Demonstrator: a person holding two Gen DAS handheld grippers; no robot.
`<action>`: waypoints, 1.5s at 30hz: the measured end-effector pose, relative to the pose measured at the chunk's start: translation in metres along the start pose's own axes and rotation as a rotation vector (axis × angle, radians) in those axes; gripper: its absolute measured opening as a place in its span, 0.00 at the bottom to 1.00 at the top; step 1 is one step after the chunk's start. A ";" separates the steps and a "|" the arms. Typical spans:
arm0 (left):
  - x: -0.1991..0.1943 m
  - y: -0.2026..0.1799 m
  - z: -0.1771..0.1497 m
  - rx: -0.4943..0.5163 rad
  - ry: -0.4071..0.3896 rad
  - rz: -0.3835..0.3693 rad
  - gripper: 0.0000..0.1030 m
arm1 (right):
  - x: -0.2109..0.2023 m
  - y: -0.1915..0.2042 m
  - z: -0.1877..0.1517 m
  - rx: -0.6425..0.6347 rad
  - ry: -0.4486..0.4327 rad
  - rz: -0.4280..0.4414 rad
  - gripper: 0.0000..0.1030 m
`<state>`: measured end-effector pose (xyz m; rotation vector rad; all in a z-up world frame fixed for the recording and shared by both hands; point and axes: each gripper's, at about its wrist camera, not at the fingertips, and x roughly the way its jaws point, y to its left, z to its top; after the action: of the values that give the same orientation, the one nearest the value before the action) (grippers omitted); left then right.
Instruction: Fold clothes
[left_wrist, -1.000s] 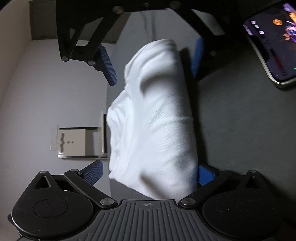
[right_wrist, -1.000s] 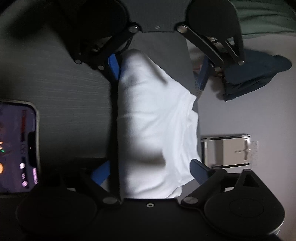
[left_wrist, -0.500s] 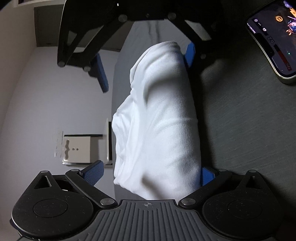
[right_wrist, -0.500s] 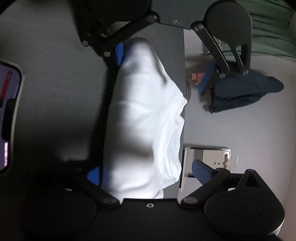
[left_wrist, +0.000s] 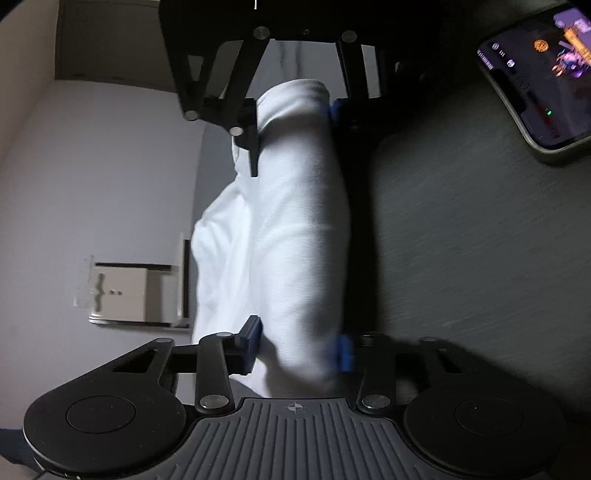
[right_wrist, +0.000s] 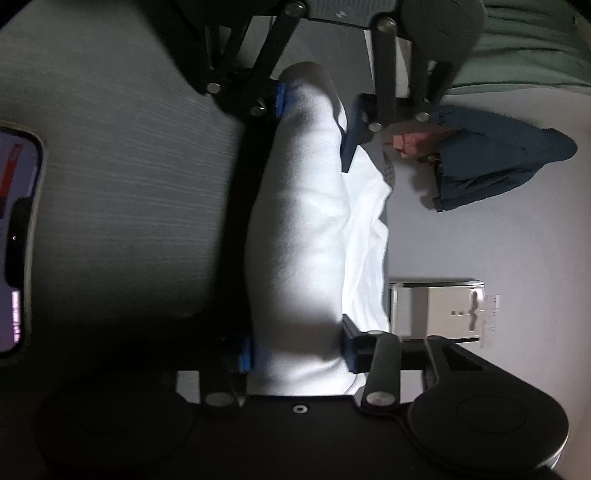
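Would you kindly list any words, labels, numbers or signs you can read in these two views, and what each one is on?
None can be read.
Phone screen: coloured icons and marks, too small and blurred to read.
Pale box on the floor: a dark printed mark and side print, illegible.
White garment: no print visible.

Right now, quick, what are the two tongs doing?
Left tongs: closed on one end of the folded white cotton garment.
Right tongs: closed on the other end of the same garment.
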<state>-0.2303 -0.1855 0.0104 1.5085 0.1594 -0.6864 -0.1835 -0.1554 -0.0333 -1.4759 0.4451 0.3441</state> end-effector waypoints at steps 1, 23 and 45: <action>-0.002 -0.001 0.000 -0.005 -0.007 -0.001 0.28 | -0.001 -0.003 -0.001 0.010 -0.005 0.008 0.34; -0.169 0.022 -0.029 -0.303 -0.102 -0.427 0.21 | -0.151 -0.044 0.002 0.245 -0.095 0.436 0.28; -0.035 0.170 -0.121 -0.813 -0.101 -0.819 0.21 | -0.049 -0.171 -0.054 0.729 -0.093 0.796 0.30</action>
<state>-0.1344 -0.0747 0.1630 0.5784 0.8971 -1.1569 -0.1472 -0.2187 0.1377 -0.5210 0.9613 0.7750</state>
